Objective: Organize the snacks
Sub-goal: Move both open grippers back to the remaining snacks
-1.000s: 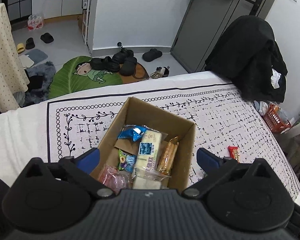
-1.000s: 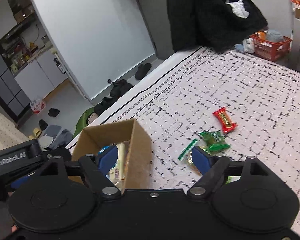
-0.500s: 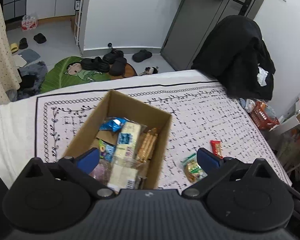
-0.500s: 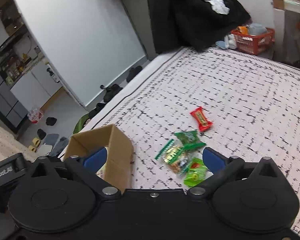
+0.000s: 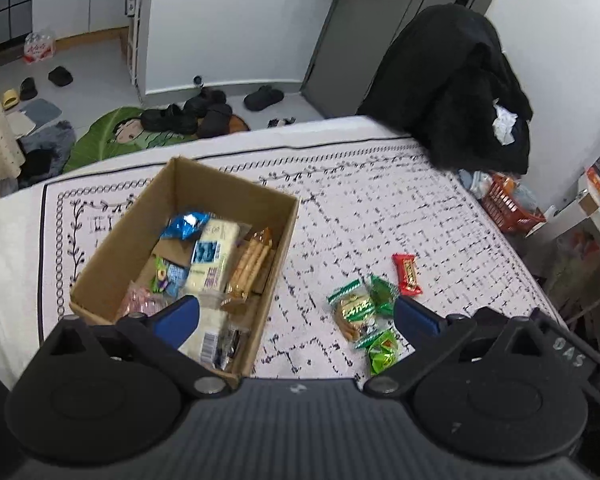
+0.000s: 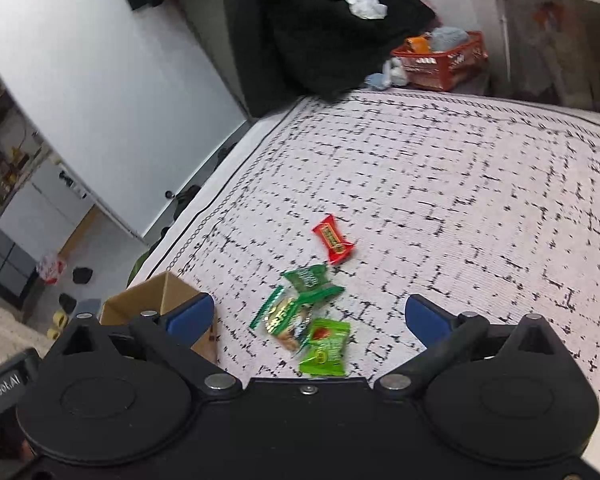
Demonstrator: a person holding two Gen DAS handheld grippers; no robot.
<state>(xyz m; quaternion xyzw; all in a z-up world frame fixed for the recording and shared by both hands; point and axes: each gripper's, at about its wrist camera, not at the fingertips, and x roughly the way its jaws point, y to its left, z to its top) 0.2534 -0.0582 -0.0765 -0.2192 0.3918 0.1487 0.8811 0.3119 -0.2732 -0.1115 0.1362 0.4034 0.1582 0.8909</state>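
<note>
A brown cardboard box point(image 5: 284, 236) stands on the patterned bed cover and holds several snack packets, among them a pale wafer pack point(image 5: 214, 256) and a blue packet point(image 5: 186, 224). To its right lie loose snacks: a red candy bar point(image 5: 407, 274) point(image 6: 334, 239), a gold-and-green biscuit pack point(image 5: 354, 310) point(image 6: 284, 318), a dark green packet point(image 6: 309, 278) and a bright green packet point(image 5: 383, 350) point(image 6: 326, 346). My left gripper point(image 5: 296, 316) is open and empty above the box's right wall. My right gripper point(image 6: 308, 316) is open and empty over the green packets.
The box corner point(image 6: 156, 296) shows at the lower left of the right wrist view. A black coat point(image 5: 452, 92) hangs over a chair at the bed's far corner. A red basket point(image 6: 440, 62) sits on the floor beyond. Shoes point(image 5: 188, 114) lie on a floor mat.
Both grippers have swung right, away from the box and toward the loose snacks. The right gripper's fingers have spread wider. The snacks now sit between each gripper's fingers in view.
</note>
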